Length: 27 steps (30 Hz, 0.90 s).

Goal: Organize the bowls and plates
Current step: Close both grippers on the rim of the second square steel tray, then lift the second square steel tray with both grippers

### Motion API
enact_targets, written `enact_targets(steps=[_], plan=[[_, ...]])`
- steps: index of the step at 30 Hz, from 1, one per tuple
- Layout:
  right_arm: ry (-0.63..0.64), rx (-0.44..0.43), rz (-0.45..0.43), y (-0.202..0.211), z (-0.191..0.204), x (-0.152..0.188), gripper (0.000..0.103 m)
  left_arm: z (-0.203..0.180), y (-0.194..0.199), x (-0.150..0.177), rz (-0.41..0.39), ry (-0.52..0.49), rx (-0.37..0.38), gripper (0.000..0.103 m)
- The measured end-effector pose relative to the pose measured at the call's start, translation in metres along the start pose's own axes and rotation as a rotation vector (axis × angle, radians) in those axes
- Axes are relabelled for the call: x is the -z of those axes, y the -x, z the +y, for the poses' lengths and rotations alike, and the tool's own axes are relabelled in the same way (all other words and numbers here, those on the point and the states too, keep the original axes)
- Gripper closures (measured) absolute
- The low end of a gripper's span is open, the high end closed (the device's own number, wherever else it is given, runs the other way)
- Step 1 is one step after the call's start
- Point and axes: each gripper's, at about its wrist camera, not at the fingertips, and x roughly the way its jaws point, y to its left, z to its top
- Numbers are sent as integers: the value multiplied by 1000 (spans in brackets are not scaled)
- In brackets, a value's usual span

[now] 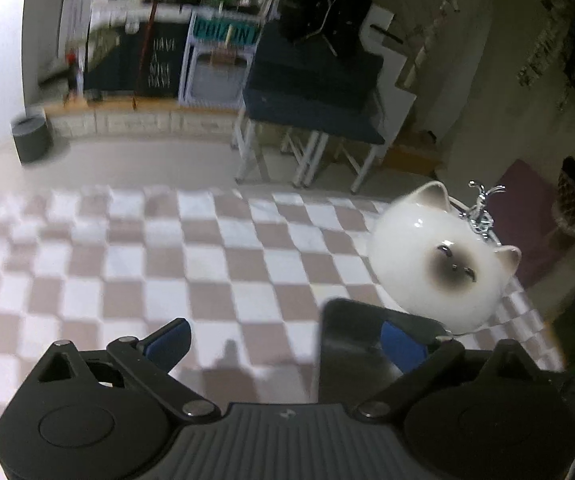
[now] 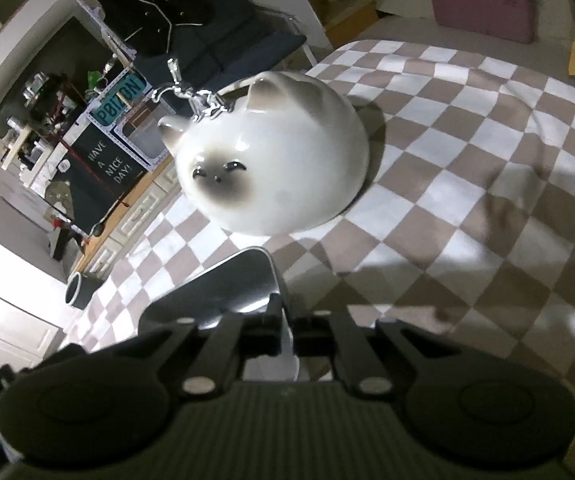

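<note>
Cat-faced bowl (image 2: 275,160) upside down just beyond right gripper (image 2: 283,320), clenched on dark plate (image 2: 227,288).

cat bowl (image 2: 275,164): white, brown ears, dark face | cloth (image 2: 467,168): beige-white checks | plate (image 2: 223,292): dark

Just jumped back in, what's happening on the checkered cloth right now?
The right gripper is shut on the rim of a dark plate, which it holds just above the checkered cloth. The left gripper is open and holds nothing, though the dark plate sits near its right finger. A white cat-face bowl lies upside down on the cloth ahead, with a shiny metal rack just behind it. The bowl is untouched.
</note>
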Motion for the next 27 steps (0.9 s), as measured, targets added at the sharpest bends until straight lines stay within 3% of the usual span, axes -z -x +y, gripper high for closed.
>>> enact_targets(steps=[3, 7, 14, 17, 18, 19, 27], plan=[[36, -7, -8, 1, -1, 2, 98, -1, -10, 4, 39, 26, 28, 14], [84, -11, -2, 5, -1, 1, 98, -7, -16, 6, 64, -12, 33, 38], [150, -1, 22, -1, 4, -5, 98, -11, -24, 9, 111, -44, 42, 58], [177, 9, 22, -2, 8, -4, 98, -11, -28, 10, 127, -57, 45, 81], [188, 12, 25, -2, 9, -4, 98, -12, -30, 11, 132, -62, 45, 95], [193, 14, 28, -3, 10, -3, 98, -12, -30, 11, 135, -70, 41, 99], [209, -20, 44, 1, 11, -3, 100, -9, -17, 12, 108, -80, 28, 99]])
